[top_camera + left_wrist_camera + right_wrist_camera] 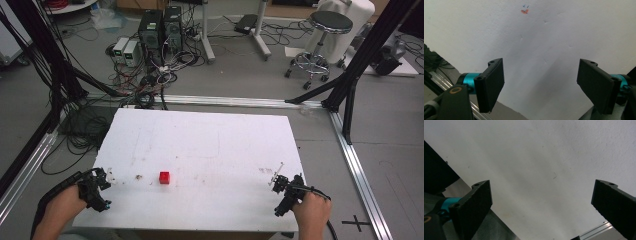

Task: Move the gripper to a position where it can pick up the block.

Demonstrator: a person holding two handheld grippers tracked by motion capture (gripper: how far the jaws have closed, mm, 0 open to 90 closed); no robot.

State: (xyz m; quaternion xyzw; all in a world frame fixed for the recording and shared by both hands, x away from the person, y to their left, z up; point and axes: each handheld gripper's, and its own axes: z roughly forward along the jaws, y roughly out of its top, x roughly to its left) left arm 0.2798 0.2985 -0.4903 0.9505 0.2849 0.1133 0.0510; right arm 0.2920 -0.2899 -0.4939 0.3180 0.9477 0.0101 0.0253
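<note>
A small red cube sits on the white worktop, near the front edge and a bit left of the middle. It looks bright, with flat sides. The left gripper is at the front left corner, jaws wide apart and holding nothing. The right gripper is at the front right corner, also wide apart and holding nothing. Both are well apart from the cube.

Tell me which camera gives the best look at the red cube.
The high view: the red cube sits in plain sight on the white table, between both grippers. The left and right gripper views look along open jaws at bare tabletop instead.
</note>
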